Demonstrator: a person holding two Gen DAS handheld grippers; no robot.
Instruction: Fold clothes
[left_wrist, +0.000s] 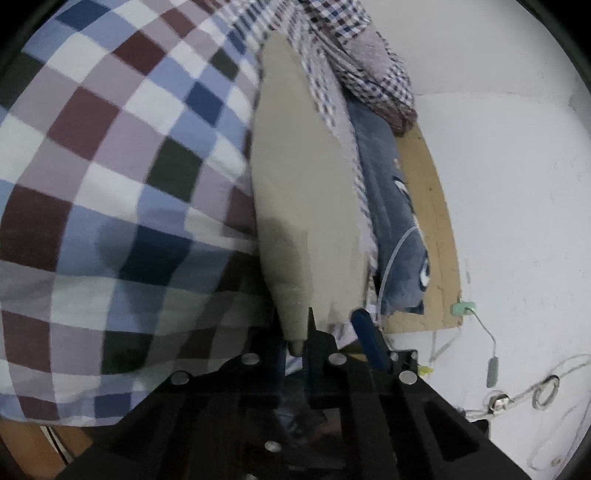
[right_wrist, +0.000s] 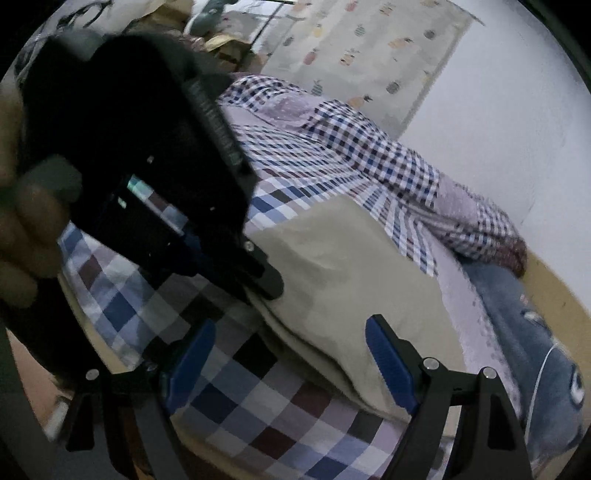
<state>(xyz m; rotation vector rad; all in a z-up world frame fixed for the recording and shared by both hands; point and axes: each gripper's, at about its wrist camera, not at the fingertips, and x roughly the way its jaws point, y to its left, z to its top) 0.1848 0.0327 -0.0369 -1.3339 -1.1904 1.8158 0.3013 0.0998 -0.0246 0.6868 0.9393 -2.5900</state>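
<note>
In the left wrist view, the left gripper (left_wrist: 325, 332) is closed on the edge of the beige garment (left_wrist: 306, 192), which stretches away from the fingers over the checkered bedsheet (left_wrist: 110, 166). A grey-blue cloth (left_wrist: 395, 221) lies beside the garment.

In the right wrist view, the right gripper (right_wrist: 291, 365) stands wide open, holding nothing. The beige garment (right_wrist: 351, 280) lies just ahead between its blue fingers (right_wrist: 388, 365), on the checkered bedsheet (right_wrist: 258, 406). The left gripper (right_wrist: 258, 273) grips the garment's corner.

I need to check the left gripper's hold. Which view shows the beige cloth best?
The right wrist view: the beige cloth lies spread on the checked sheet, left gripper at its edge. The left wrist view shows only a foreshortened strip.
</note>
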